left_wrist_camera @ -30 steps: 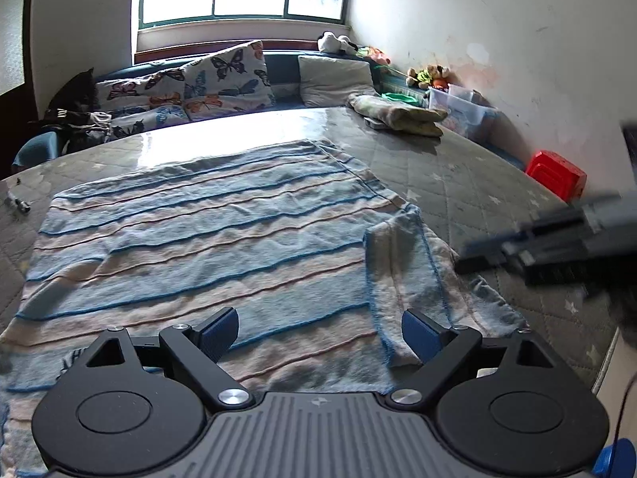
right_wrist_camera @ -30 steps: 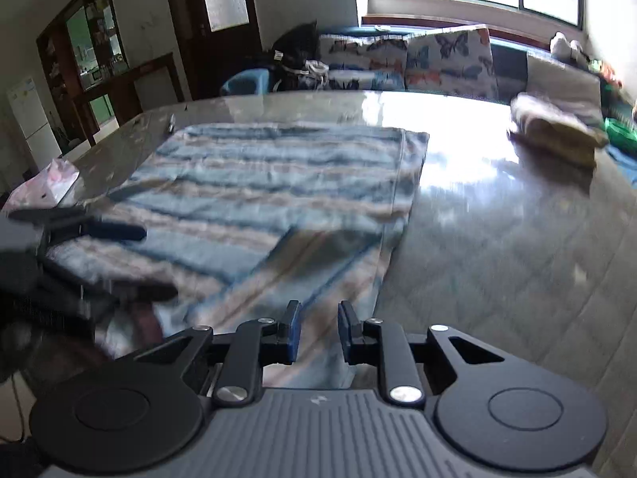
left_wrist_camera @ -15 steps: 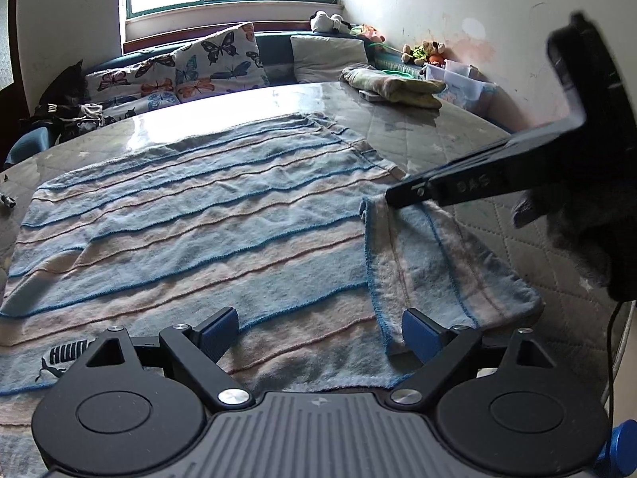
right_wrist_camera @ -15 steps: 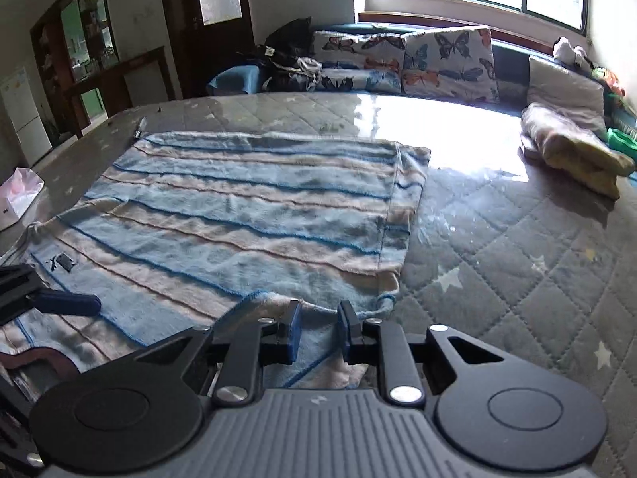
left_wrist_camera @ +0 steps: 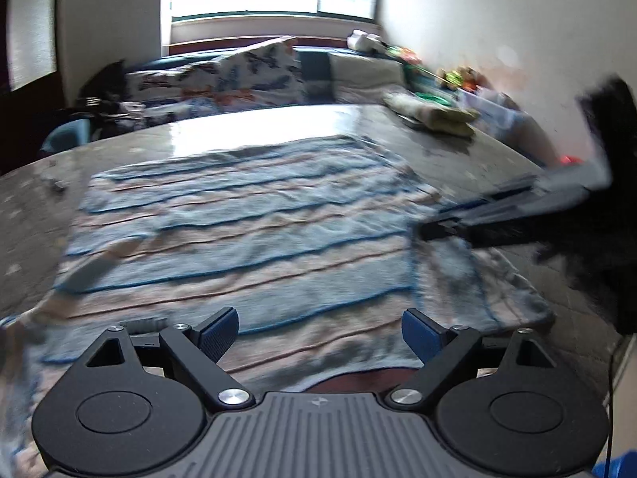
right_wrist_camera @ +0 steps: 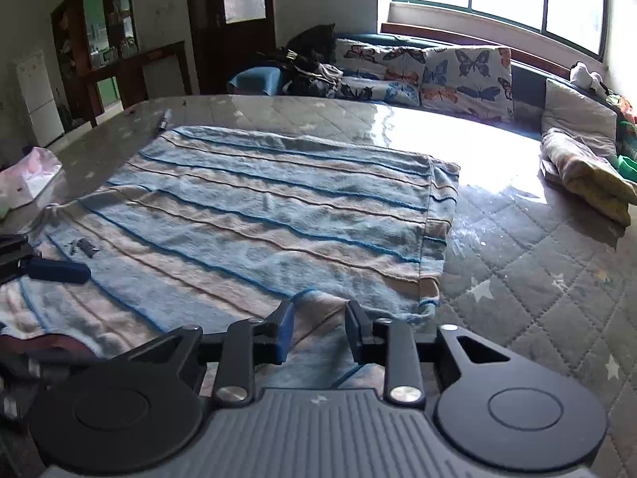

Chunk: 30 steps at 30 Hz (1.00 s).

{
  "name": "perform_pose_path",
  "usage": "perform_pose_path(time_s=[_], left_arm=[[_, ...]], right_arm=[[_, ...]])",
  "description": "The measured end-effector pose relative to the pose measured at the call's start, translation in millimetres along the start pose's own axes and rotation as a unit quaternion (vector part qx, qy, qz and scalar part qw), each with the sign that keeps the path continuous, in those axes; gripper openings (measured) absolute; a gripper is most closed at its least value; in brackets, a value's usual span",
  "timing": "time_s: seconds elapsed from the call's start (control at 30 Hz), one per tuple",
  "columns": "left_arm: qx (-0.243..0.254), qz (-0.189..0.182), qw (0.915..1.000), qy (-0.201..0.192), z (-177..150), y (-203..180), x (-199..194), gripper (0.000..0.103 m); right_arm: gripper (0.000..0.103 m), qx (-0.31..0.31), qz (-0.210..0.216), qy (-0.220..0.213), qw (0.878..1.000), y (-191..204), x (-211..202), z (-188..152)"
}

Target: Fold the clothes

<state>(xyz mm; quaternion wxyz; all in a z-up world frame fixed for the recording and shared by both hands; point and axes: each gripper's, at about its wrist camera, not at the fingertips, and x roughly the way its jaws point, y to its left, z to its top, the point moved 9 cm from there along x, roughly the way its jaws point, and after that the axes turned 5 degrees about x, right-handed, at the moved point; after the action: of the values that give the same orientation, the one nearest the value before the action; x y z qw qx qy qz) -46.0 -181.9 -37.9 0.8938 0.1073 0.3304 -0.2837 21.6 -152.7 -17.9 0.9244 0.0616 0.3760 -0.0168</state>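
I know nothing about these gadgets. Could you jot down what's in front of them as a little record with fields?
Main item: blue-and-beige striped garment, spread flat
Surface: grey quilted table cover with stars
Near right part of the garment: folded over onto it
Left gripper: open, nothing between its pads
Right gripper: jaws opening above the folded-over cloth
Far corner: folded yellowish cloth bundle
Background: butterfly-print cushions

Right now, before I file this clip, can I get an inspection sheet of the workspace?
Surface: quilted star-print table, glossy near the window.
Job's things: striped garment spread flat, near right sleeve folded inward.
Clutter: folded cloth at far right; small dark object beyond the garment.
Grippers: left claw wide open, empty, above the hem; right claw opening, sleeve fabric below, not pinched.
Cables: thin dark cable at table edge.
Surroundings: butterfly cushions, window, dark wooden door.
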Motion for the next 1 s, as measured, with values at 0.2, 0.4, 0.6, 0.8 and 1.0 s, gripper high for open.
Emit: perform_pose_path(time_s=[0.2, 0.4, 0.6, 0.8, 1.0], left_arm=[[-0.057, 0.077, 0.9953, -0.015, -17, 55, -38, 0.091], [-0.136, 0.178, 0.9746, -0.010, -54, 123, -80, 0.090], [-0.206, 0.265, 0.9420, -0.002, -89, 178, -112, 0.083], [-0.252, 0.287, 0.9242, 0.011, -108, 206, -113, 0.061], [-0.272, 0.280, 0.9207, 0.011, -115, 218, -105, 0.038]], right_arm=[[0.031, -0.001, 0.027, 0.003, 1.000, 22, -22, -22], [0.034, 0.014, 0.028, 0.002, 0.999, 30, -33, -45], [0.035, 0.040, 0.027, -0.002, 0.999, 26, -35, -50], [0.036, 0.040, 0.023, -0.005, 0.999, 28, -32, -51], [0.038, 0.044, 0.024, -0.005, 0.999, 28, -32, -51]])
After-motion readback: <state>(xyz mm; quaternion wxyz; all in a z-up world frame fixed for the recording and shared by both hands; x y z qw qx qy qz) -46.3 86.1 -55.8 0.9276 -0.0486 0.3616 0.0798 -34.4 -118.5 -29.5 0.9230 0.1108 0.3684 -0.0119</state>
